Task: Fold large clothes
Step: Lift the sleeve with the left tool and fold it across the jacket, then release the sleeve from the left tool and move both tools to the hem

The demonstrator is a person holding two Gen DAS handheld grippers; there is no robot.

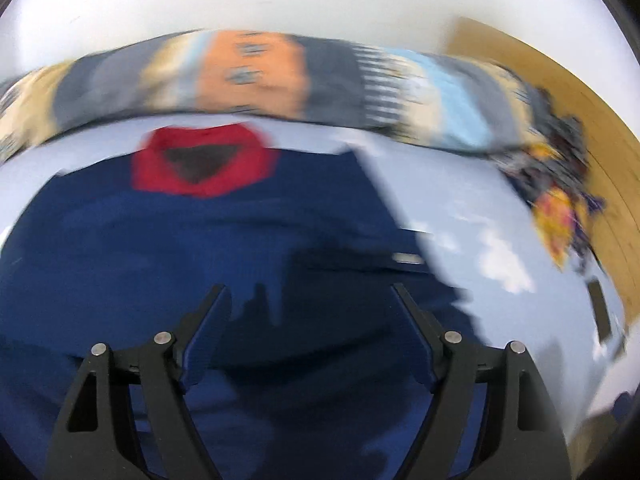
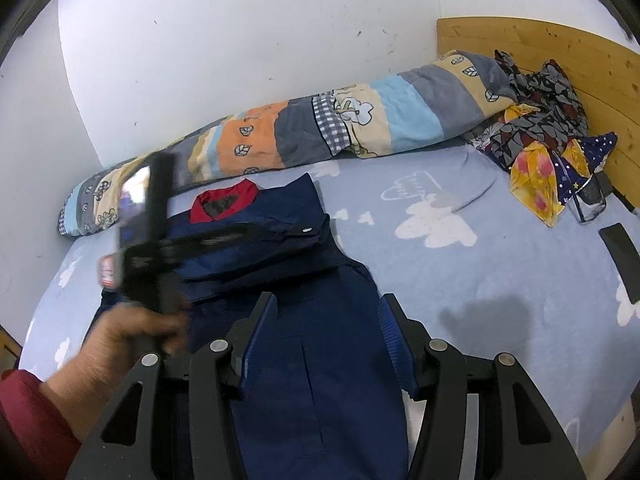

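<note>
Bed sheet [image 2: 460, 264], blue, bearing navy jacket [image 2: 320, 344]: your left gripper [image 1: 308, 300] spread, right gripper [image 2: 328, 308] spread, both empty; pinch the hem at six o'clock evenly.

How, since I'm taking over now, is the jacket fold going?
Done: navy jacket spread on the sheet, upper part apparently folded across. In hand: left gripper open above it; right gripper straddles the lower panel, grip unclear. Left: the long lower half is not yet folded.

- No text, brand or number can be read anywhere.
- A red-and-white label [image 2: 107, 273] on the left gripper [image 2: 150, 240] is too blurred to read.
</note>
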